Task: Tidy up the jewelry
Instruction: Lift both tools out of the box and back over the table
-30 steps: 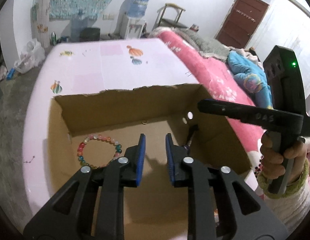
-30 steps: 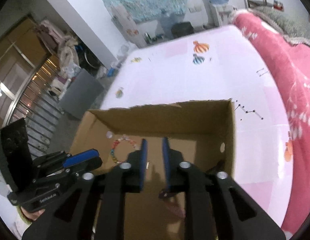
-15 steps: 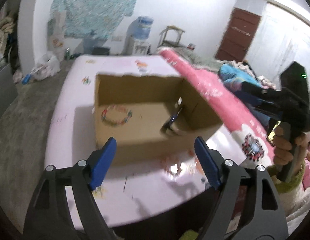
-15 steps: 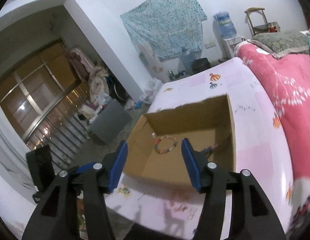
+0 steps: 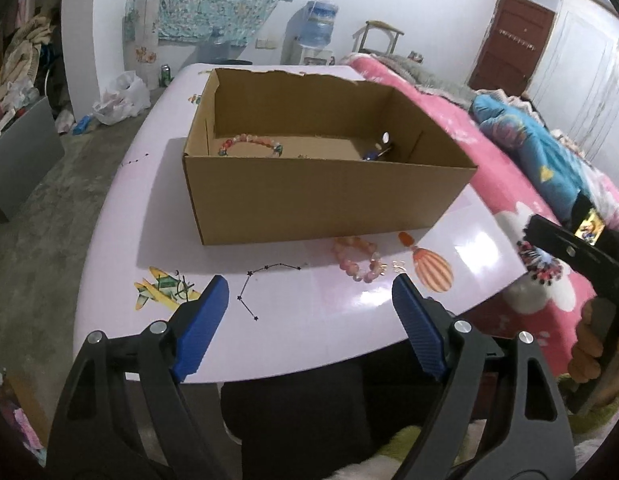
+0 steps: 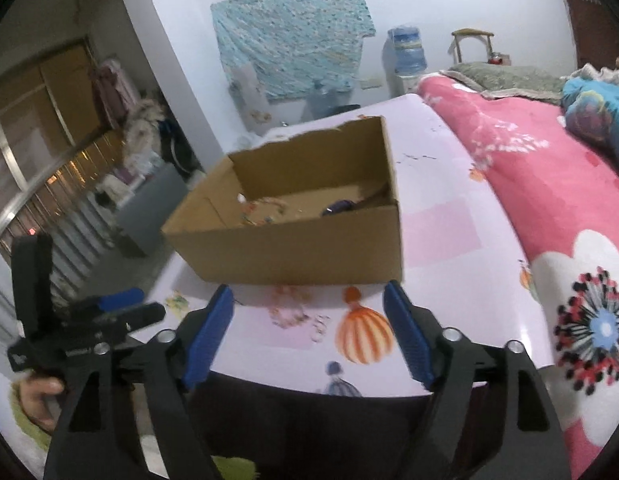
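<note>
I see the pale pink bench (image 5: 121, 216), printed with balloons and a small plane, carrying everything in play, with a pink floral bed (image 6: 549, 200) along its right side. An open cardboard box (image 5: 321, 196) sits mid-bench; its far wall has a torn top edge. Inside the box, a multicoloured bead bracelet (image 5: 249, 144) lies on the floor toward the left, and a dark, bluish item (image 5: 375, 154) that I cannot identify lies toward the right wall. On the bench just in front of the box's near wall lies a pink bead bracelet (image 5: 357, 258), with a small gold-coloured piece (image 5: 398, 266) just beside it, next to the printed orange balloon. My left gripper (image 5: 309, 312) is held over the bench's near edge with its jaws wide apart and holding nothing. My right gripper (image 6: 309, 320) is likewise at the near edge, jaws wide apart and holding nothing; the pink bracelet shows blurred between its blue pads.
</note>
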{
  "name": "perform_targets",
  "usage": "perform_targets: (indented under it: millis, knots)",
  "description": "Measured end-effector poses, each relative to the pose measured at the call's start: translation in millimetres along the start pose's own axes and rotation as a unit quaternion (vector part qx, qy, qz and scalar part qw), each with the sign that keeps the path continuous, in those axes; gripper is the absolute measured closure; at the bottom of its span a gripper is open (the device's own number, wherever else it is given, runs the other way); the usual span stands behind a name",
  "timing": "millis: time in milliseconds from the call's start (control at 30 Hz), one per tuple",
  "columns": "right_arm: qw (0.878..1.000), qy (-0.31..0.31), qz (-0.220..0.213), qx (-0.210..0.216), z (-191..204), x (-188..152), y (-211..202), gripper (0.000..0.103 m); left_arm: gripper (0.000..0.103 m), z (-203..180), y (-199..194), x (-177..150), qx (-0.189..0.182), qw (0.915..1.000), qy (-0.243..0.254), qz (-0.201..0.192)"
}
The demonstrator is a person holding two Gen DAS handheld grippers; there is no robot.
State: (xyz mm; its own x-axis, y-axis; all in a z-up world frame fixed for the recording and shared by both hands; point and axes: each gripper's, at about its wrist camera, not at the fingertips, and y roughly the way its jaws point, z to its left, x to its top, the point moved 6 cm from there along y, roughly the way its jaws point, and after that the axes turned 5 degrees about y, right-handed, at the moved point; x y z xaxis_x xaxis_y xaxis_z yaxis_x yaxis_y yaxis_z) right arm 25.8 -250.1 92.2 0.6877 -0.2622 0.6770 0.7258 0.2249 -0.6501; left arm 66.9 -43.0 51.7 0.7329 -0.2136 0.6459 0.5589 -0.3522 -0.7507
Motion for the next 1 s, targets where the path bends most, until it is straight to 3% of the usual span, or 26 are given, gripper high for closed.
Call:
perform_targets:
  millis: [200, 300, 367, 533, 633, 1000]
  knots:
    - [0.998, -0.025, -0.018, -0.057, -7.3, 5.0, -5.4, 0.012, 0.023, -5.9, 25.4, 8.7, 0.020, 0.9995, 0.007, 0.022]
    - [0.994, -0.042, -0.009, -0.100, -11.1, -0.4, -2.4, 0.011, 0.023, -14.5, 26.2, 3.7, 0.034, 0.9990, 0.028, 0.004]
    - [0.994, -0.047, -0.008, -0.097, -10.6, -5.8, -4.2, 0.011, 0.023, -19.8, 23.0, -4.4, 0.049, 0.9982, 0.035, -0.007]
    - [0.992, -0.061, -0.023, -0.111, 4.1, -13.6, -8.2, 0.011, 0.023, -23.1, 7.3, -29.1, 0.012, 0.9993, 0.033, -0.009]
    - [0.992, -0.057, -0.031, -0.109, 15.4, -18.7, -11.5, 0.008, 0.023, -11.1, -4.1, -39.9, 0.010, 0.9993, 0.032, -0.018]
    - [0.984, -0.035, -0.045, -0.166, 19.6, -20.2, -24.6, 0.007, 0.023, 31.1, -13.2, -43.7, -0.019, 0.9985, -0.010, -0.050]
